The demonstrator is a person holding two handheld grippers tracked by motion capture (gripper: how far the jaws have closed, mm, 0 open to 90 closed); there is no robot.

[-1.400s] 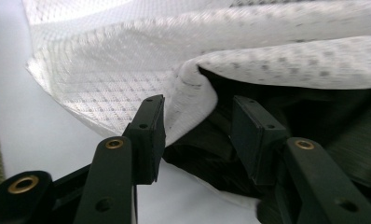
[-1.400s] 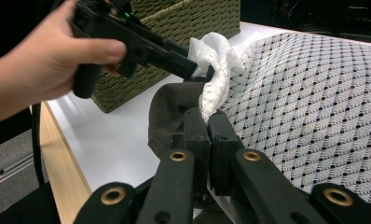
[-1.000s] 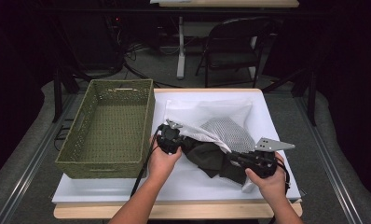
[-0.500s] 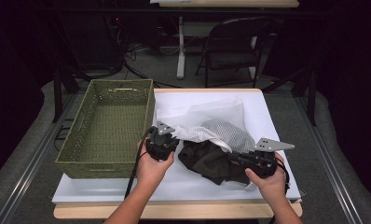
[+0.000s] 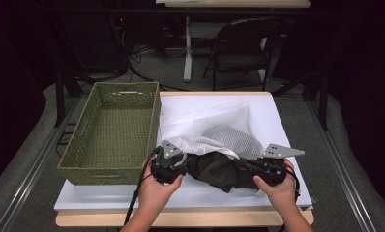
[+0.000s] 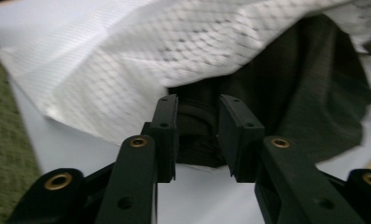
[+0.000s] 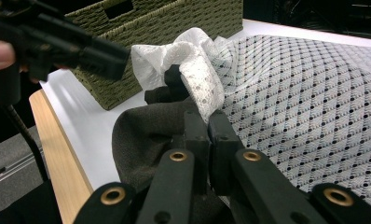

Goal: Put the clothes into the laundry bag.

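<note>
A dark olive garment (image 5: 219,171) lies half inside a white mesh bag (image 5: 224,140) on the white table top (image 5: 277,116). My left gripper (image 5: 185,166) is at the bag's left end, near the basket. Its jaws have just been opening. In the left gripper view (image 6: 198,105) they stand apart, and the garment (image 6: 291,93) shows in the gap under the mesh (image 6: 151,51) with no pad pressing on it. My right gripper (image 5: 244,166) sits at the bag's right end. In the right gripper view (image 7: 207,116) it is shut on the mesh bag's (image 7: 314,93) rim, beside the bulging garment (image 7: 146,130).
A green woven basket (image 5: 113,130) stands empty on the table's left, close to my left hand. The table's wooden front edge (image 5: 181,217) runs just below both hands. A chair (image 5: 239,48) and table legs stand on the floor beyond.
My left gripper has drawn back toward the near left, pulling the mesh edge with it, and its jaws have parted. The right gripper has stayed where it was.
</note>
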